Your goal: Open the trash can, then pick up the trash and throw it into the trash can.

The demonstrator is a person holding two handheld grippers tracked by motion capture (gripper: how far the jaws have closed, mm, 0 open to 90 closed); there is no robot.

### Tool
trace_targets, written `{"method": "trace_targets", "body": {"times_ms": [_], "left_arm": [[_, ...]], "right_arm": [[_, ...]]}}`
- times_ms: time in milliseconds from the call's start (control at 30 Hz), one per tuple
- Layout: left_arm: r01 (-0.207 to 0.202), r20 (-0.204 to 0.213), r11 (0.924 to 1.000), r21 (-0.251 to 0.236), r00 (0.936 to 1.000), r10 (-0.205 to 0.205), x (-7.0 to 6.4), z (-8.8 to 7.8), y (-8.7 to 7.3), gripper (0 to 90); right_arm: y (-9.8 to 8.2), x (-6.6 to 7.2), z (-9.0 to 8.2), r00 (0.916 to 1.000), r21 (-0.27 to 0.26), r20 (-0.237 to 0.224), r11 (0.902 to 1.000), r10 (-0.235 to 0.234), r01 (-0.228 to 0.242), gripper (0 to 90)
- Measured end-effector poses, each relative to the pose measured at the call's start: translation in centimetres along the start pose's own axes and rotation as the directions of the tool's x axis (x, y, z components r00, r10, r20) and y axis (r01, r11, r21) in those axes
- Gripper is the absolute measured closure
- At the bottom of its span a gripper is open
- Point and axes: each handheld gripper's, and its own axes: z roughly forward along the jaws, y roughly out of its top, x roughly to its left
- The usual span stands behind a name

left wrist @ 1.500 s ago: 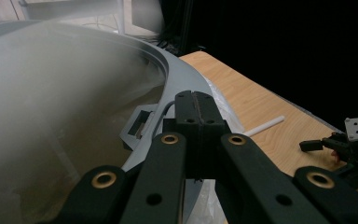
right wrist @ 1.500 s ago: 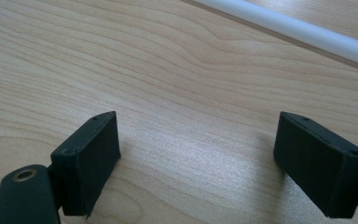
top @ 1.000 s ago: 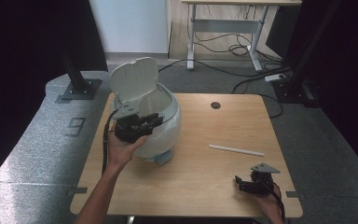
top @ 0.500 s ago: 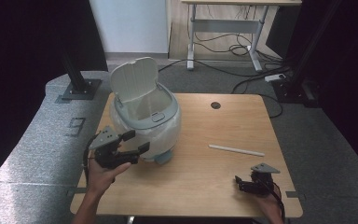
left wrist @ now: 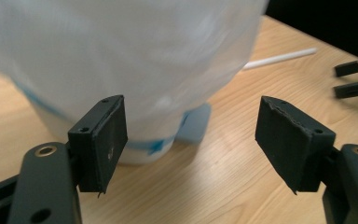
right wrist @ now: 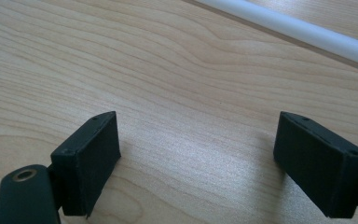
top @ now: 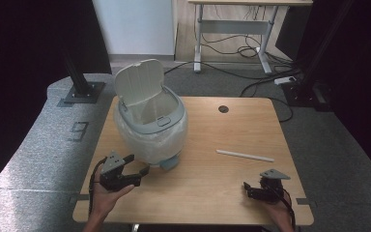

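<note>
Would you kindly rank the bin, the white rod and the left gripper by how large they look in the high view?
1. Lidded bin, by far the largest.
2. Left gripper and white rod: unsure. The rod looks slightly longer but much thinner, and the gripper sits nearer the camera.

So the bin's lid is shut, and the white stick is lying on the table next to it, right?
Not quite. The lid is open, tipped up and back above the bin, and you can look down into it in the high view. The rest is right: the white stick lies flat on the table beside the bin.
</note>
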Motion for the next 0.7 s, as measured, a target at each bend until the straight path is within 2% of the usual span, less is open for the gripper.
{"method": "trace_targets", "body": {"times_ms": [100,200,467,500,700], "left_arm": [[0.013,-0.008,0.9992,0.037,0.9999,-0.013,0.7,1.1,-1.1,25.0],[0.018,-0.018,0.9986,0.05,0.9997,-0.017,1.0,1.7,-1.7,24.9],[0.0,-0.031,0.9964,0.085,0.9995,0.002,0.7,2.6,-2.6,23.6],[0.0,-0.03,0.9963,0.086,0.9995,0.002,0.7,2.6,-2.7,23.5],[0.005,-0.033,0.995,0.1,0.9995,-0.001,0.9,3.2,-3.4,23.4]], "right_arm": [[0.0,0.0,0.0,1.0,0.0,0.0,1.0,-0.001,0.001,13.9],[0.0,0.0,0.0,1.0,0.0,0.0,1.0,0.0,0.0,13.9],[0.0,0.0,0.0,1.0,-0.002,0.0,1.0,0.0,0.0,15.1],[0.0,-0.1,-0.1,1.0,-0.007,0.001,1.0,0.001,-0.001,17.6],[0.0,-0.3,-0.4,0.9999,-0.037,0.007,0.9992,-0.014,0.014,19.4]]}}
